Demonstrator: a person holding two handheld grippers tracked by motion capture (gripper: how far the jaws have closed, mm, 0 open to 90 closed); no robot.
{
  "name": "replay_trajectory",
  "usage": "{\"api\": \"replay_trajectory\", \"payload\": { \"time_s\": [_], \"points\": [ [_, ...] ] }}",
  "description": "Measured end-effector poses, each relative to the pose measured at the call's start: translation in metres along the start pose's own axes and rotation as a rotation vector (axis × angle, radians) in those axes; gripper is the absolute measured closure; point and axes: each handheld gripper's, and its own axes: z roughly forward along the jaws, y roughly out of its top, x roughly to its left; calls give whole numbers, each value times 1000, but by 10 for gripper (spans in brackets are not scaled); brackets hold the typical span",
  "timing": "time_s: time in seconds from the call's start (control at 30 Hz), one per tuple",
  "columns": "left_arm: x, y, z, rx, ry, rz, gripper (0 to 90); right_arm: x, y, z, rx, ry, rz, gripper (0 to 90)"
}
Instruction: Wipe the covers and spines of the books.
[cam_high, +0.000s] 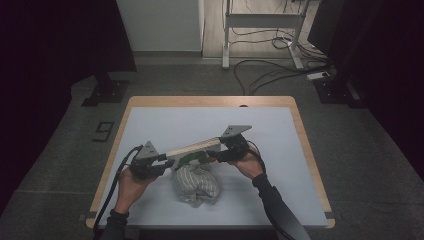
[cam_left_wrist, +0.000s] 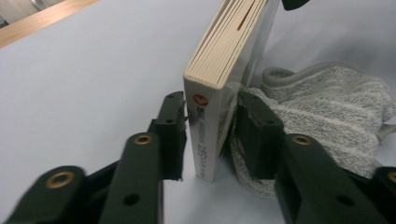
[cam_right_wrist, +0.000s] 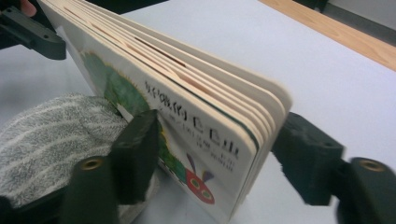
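High view: keep the left gripper (cam_high: 159, 164) and right gripper (cam_high: 218, 156) clamped on opposite ends of the board book (cam_high: 194, 148), level above the towel (cam_high: 196, 184).

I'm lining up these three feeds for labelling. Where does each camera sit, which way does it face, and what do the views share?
High view: above the person's side, looking forward and down on the table; forearms, left gripper, right gripper.
Left gripper view: on the left gripper, looking along its jaws at the book's spine.
Right gripper view: on the right gripper, facing the book's cover.
Shared: book, grey towel.
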Motion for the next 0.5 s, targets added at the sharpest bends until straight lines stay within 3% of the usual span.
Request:
{"api": "replay_trajectory", "payload": {
  "time_s": [0.1,0.23,0.37,0.5],
  "points": [
    [2,-2,-6,2,14,-33,517,2,0,-2,5,-7,6,398],
    [-1,-4,-17,14,14,-37,386,2,-1,-5,11,-17,3,470],
    [-10,-3,-22,6,-32,-47,291,2,-2,-6,13,-20,7,496],
    [-24,2,-20,30,-81,-16,227,3,-1,-5,16,-40,0,517]
  ]
}}
